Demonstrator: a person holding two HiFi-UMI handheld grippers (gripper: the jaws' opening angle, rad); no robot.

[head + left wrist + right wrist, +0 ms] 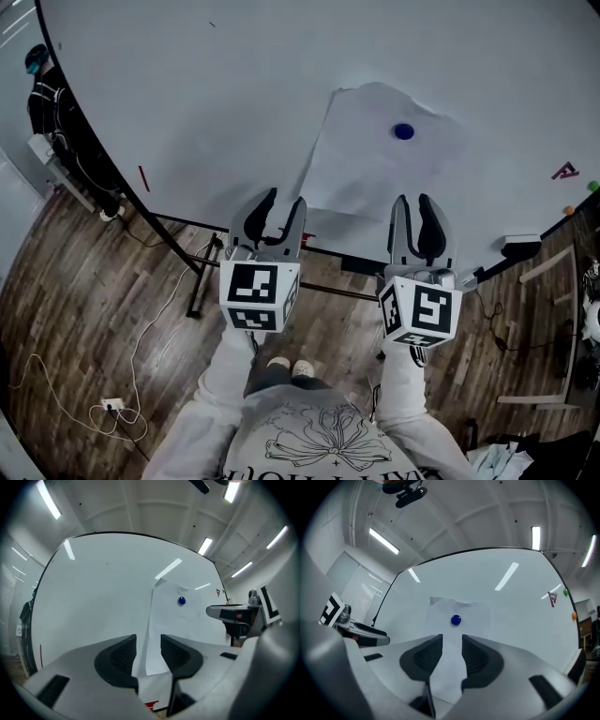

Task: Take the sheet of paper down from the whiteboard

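- Two claws gape, nothing btwn pads: L claw (284, 199) & R claw (413, 201), both aimed at the paper's lower edge, near it.
- Paper (380, 155) is on whiteboard (216, 84), pinned by blue magnet (404, 131) near its top.
- Progress: nil so far, I'd say. Left to do: grip paper, free it from magnet.
- Writing: red mark (565, 171) at board's R side, unreadable.

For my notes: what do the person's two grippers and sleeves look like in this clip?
Both the left gripper and right gripper have pale grey bodies with curved black ribbed pads and carry a white cube printed with black square markers. The sleeves are light grey, from a sweatshirt with a line-drawn flower print.
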